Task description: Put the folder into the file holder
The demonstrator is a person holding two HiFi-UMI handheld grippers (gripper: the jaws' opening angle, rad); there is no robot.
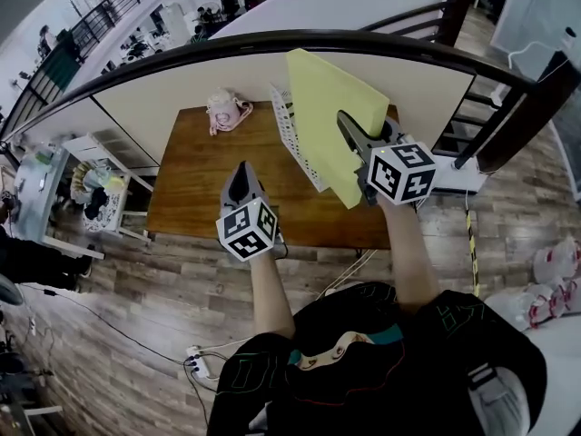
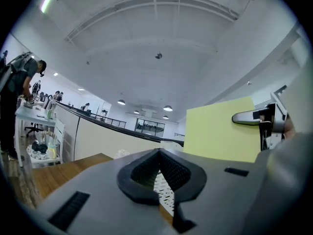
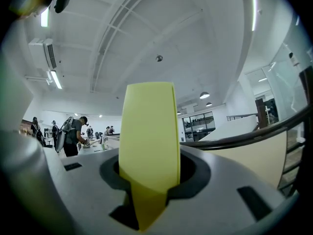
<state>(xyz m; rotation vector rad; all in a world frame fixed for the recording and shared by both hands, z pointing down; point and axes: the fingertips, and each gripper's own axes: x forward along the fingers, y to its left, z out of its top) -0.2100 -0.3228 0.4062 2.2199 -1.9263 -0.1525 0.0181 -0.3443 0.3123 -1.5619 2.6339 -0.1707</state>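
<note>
Above a wooden table (image 1: 195, 184) by a curved railing (image 1: 272, 40) in an open office, the right gripper (image 1: 348, 123) clamps the yellow folder (image 1: 322, 107) upright beside the white file holder (image 1: 292, 134), while the left gripper (image 1: 241, 169) hovers, jaws together, empty.

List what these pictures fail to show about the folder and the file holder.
- Head view: the folder covers the file holder's right part; its slots are unseen.
- Left gripper view: the fingers hide most of the file holder.
- Right gripper view: the folder blocks the middle; the file holder is not in sight.
</note>
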